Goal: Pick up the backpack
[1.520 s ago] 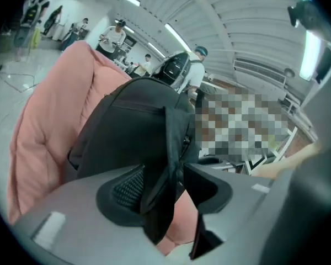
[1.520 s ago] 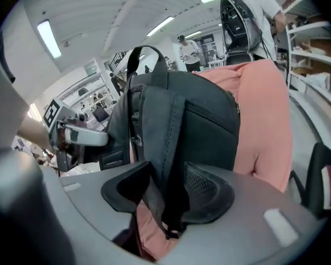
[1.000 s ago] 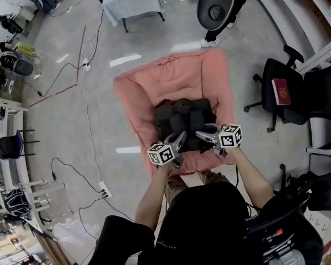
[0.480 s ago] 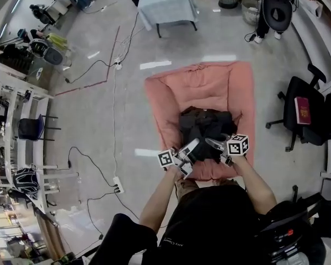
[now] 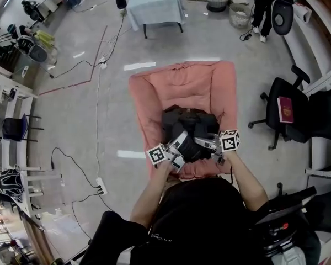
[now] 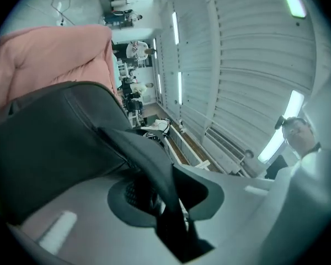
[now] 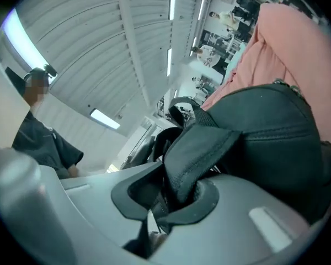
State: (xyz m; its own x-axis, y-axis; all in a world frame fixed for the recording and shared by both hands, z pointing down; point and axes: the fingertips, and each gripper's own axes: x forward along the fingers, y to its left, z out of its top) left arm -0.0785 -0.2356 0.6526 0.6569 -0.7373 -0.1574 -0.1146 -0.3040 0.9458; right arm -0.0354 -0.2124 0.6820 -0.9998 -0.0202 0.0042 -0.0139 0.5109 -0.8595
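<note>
Looking down from your head, you have the black fabric backpack (image 5: 187, 123) lying in the hollow of the pink padded cushion chair (image 5: 176, 84), toward its front edge and just ahead of your arms. Both claws reach into its near side from opposite flanks.

Your left gripper (image 5: 182, 138) comes in from the lower left. In the left gripper view, a narrow black webbing strap (image 6: 149, 159) runs from the backpack's body (image 6: 55, 142) straight down into the left gripper (image 6: 168, 203). The jaws are easing apart, yet they pinch the strap between them.

Your right gripper (image 5: 203, 142) comes in from the right, its marker cube beside the chair's front cushion. In the right gripper view, a padded black shoulder strap (image 7: 201, 148) folds over and bunches into the right gripper (image 7: 163, 206). The jaws are drawing together and pinch that fold, with the backpack's rounded body (image 7: 276, 142) just beyond and the pink cushion behind it.

The chair stands on a grey concrete floor (image 5: 71, 126). A black office chair (image 5: 281, 101) with a dark red book (image 5: 286, 109) on its seat stands well apart to your right.
</note>
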